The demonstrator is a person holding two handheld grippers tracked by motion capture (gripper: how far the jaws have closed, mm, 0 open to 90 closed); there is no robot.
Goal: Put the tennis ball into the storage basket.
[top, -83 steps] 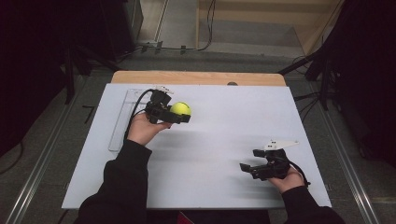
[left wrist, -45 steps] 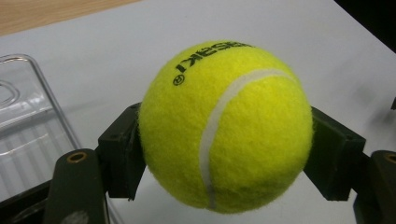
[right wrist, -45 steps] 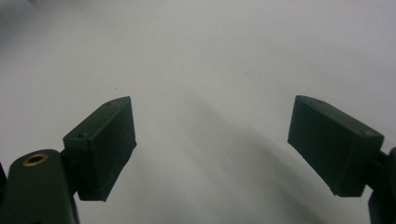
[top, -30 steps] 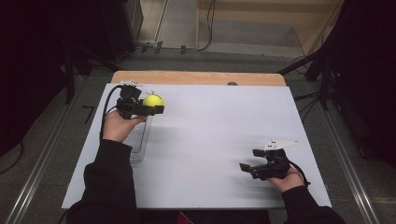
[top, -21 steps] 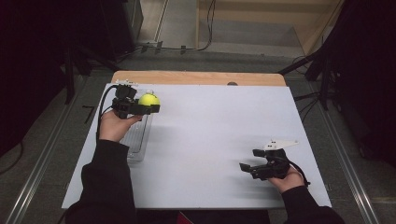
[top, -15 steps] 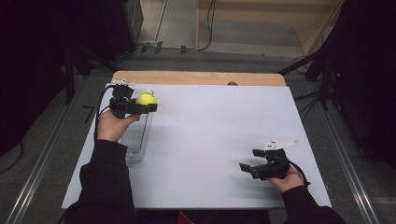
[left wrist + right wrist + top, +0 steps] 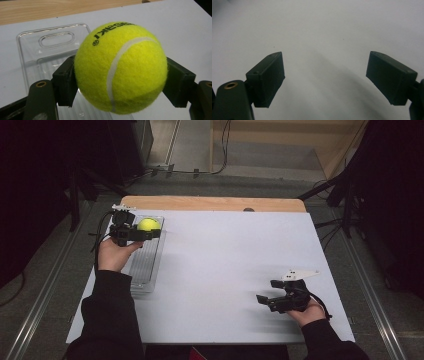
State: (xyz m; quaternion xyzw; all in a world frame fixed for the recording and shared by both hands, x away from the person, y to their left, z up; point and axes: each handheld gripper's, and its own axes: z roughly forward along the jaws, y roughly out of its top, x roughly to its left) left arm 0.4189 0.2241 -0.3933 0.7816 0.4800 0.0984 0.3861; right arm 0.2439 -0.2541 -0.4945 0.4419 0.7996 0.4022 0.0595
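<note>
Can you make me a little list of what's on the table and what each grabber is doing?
ball: yellow tennis ball, black lettering, white seam
left gripper: shut on the ball, holding it over the far end of the tray
tray: clear plastic tray, near the table's left edge, nothing in it
right gripper: open, nothing between its jaws, low over the near right of the table
table: white sheet, bare wood strip along the far edge
</note>
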